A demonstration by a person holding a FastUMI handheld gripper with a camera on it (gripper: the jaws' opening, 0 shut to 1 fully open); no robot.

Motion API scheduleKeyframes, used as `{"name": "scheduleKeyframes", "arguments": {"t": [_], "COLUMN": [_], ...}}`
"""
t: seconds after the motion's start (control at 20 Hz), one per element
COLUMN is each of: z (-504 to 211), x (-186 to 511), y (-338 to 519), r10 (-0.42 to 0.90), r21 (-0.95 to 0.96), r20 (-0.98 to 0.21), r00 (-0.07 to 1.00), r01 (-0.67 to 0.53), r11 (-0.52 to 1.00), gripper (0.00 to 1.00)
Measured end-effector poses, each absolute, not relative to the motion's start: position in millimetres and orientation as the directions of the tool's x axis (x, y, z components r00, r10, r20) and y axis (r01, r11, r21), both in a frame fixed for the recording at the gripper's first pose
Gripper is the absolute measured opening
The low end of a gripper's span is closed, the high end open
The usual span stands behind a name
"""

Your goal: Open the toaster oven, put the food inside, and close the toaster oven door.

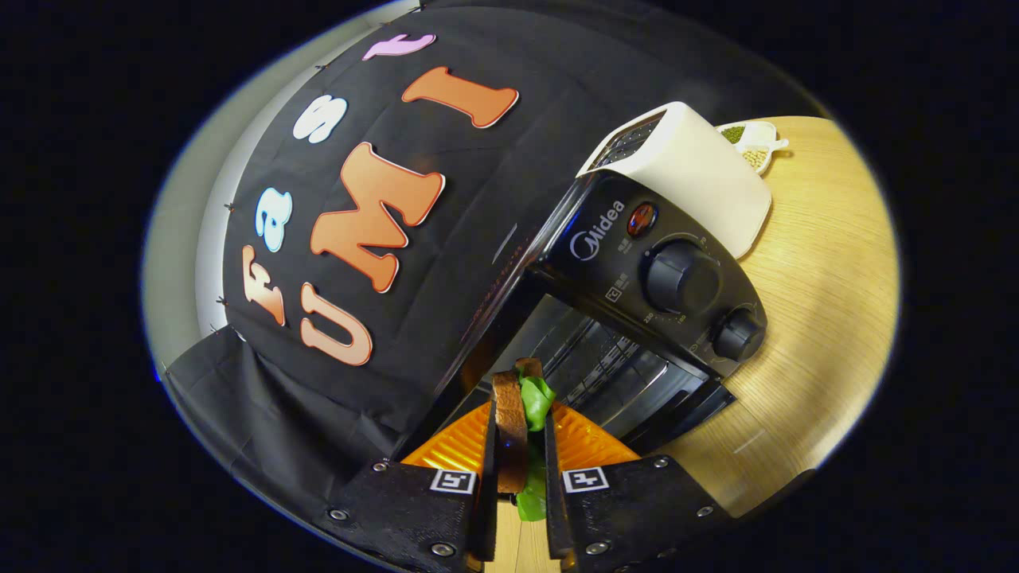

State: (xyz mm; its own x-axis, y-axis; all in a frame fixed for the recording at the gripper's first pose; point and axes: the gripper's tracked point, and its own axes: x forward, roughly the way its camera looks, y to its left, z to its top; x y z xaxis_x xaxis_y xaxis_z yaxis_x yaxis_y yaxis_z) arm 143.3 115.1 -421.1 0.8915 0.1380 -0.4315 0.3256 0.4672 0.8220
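Between the two fingers of the claw (521,446) sits a sandwich (513,434), held on edge: a brown slice of bread faces one finger and a green lettuce leaf bulges out toward the other, with both fingers pressing on its sides. Just ahead of the fingertips stands the toaster oven (637,294), a black box seen tilted, its door (677,410) dropped open so that the wire rack (589,366) and the shiny inner walls show. The sandwich's far end reaches about to the mouth of that opening. Beside the opening, on the oven's front panel, are a small red lamp (642,220) and two round black knobs (681,276), one larger than the other. Beyond the oven rests a white pop-up toaster (692,171), and past it a small white dish (752,143) holding green and pale grains. All of these stand on a light wooden desk (828,302).
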Motion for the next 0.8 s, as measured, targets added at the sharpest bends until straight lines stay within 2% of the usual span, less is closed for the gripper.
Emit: {"name": "scheduleKeyframes", "arguments": {"t": [0.35,0.55,0.65,0.7,0.8], "z": [-435,-444,-451,-450,-440], "x": [173,173,167,162,156], "y": [110,112,105,101,98], "r10": [0.001,-0.052,-0.102,-0.122,-0.119], "r21": [0.775,0.662,0.521,0.448,0.355], "r20": [-0.399,-0.44,-0.488,-0.496,-0.486], "r00": [0.917,0.897,0.867,0.86,0.866], "r01": [0.337,0.363,0.383,0.374,0.319], "r11": [0.536,0.656,0.763,0.812,0.879], "gripper": [0.25,0.27,0.39,0.5,0.65]}}
